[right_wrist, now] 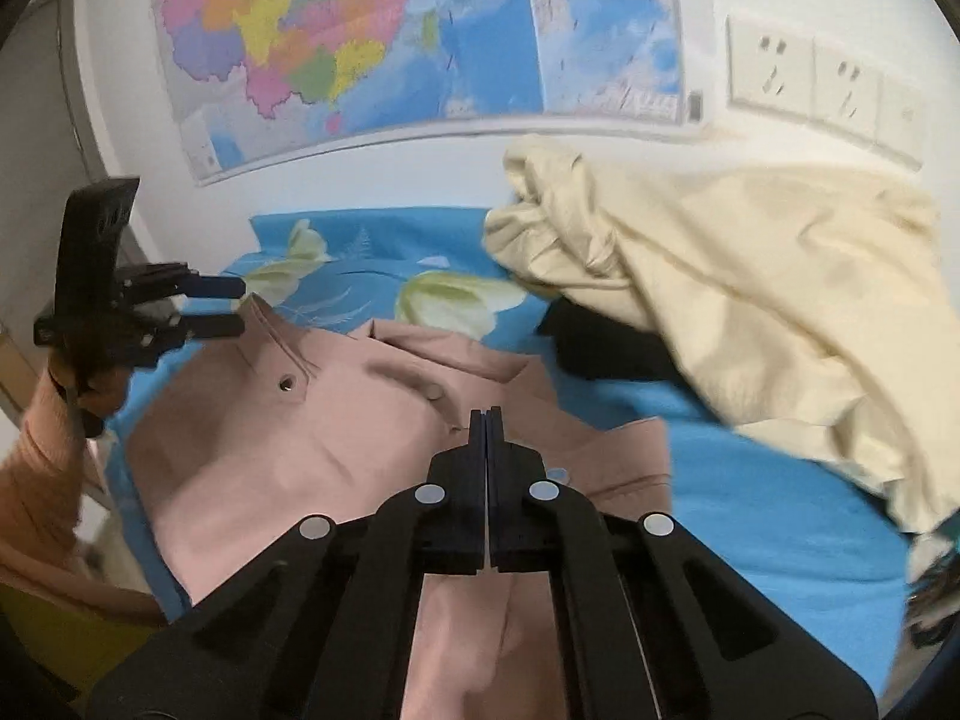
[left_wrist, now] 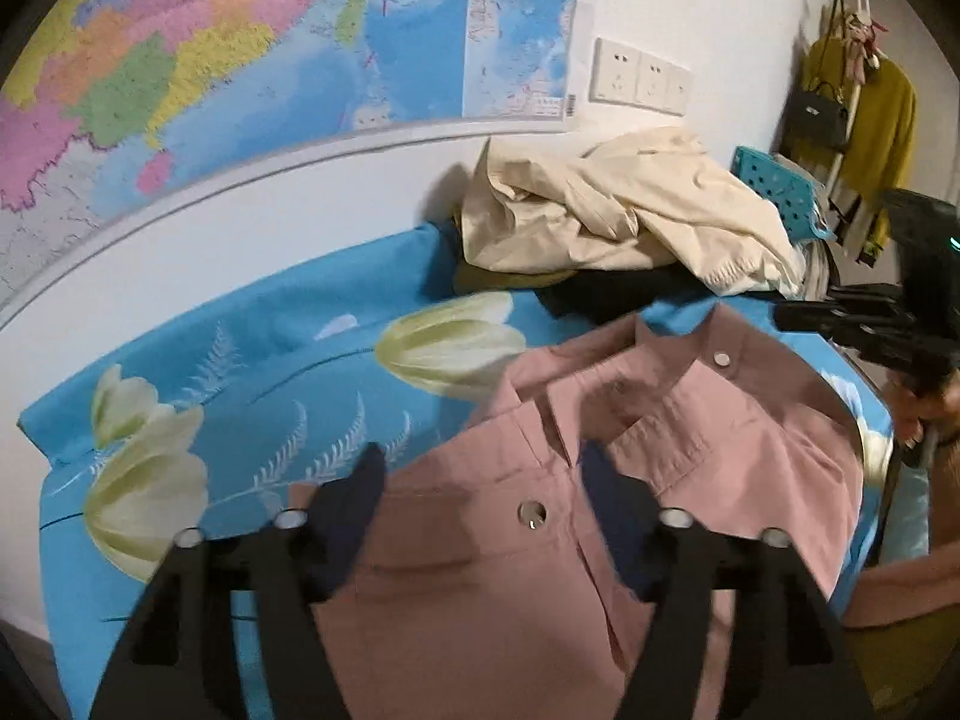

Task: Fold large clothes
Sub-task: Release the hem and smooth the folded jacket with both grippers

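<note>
Pink garment (left_wrist: pixel 600 480) lies spread on the blue floral sheet (left_wrist: pixel 270 348), cream clothes pile (left_wrist: pixel 612 210) crowding its far edge. Left hand-held gripper (left_wrist: pixel 480 480) gapes above the garment; right hand-held gripper (right_wrist: pixel 486 420) pinched closed, empty.

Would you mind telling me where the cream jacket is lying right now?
The cream jacket lies crumpled against the wall at the table's far right, below the wall sockets, behind the pink garment.

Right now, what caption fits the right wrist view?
Shut right gripper above pink garment on blue floral sheet, cream jacket piled behind.
</note>
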### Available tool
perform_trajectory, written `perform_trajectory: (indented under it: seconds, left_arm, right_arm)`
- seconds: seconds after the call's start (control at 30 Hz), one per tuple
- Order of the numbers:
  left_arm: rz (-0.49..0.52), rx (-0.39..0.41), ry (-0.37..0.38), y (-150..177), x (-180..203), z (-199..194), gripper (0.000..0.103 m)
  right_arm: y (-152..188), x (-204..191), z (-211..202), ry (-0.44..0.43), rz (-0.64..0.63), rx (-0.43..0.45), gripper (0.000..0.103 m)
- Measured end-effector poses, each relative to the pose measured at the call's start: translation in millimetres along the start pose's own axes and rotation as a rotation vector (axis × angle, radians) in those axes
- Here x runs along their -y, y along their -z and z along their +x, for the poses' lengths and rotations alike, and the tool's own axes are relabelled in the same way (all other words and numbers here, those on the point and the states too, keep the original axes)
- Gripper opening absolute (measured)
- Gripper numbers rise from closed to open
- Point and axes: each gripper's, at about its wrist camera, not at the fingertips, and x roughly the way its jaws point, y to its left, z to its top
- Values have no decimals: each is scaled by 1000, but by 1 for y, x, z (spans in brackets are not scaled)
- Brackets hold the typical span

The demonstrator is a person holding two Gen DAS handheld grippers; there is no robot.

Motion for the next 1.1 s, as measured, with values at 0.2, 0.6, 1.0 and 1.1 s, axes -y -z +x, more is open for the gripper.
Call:
perform_trajectory:
  seconds: [0.2, 0.6, 1.0, 1.1]
  left_arm:
    - [-7, -95, -15, 34, -4, 7, 83]
    - [-20, -184, -45, 53, -4, 34, 2]
    - [-102, -42, -65, 13, -22, 8, 61]
    - [-36, -102, -118, 27, -10, 21, 68]
  right_arm:
    - [17, -2, 16, -86, 38, -76, 80]
    - [23, -25, 37, -121, -42, -139, 5]
    - [-15, -27, 58, 113, -137, -70, 7]
    - [-3, -16, 91, 91, -104, -163, 24]
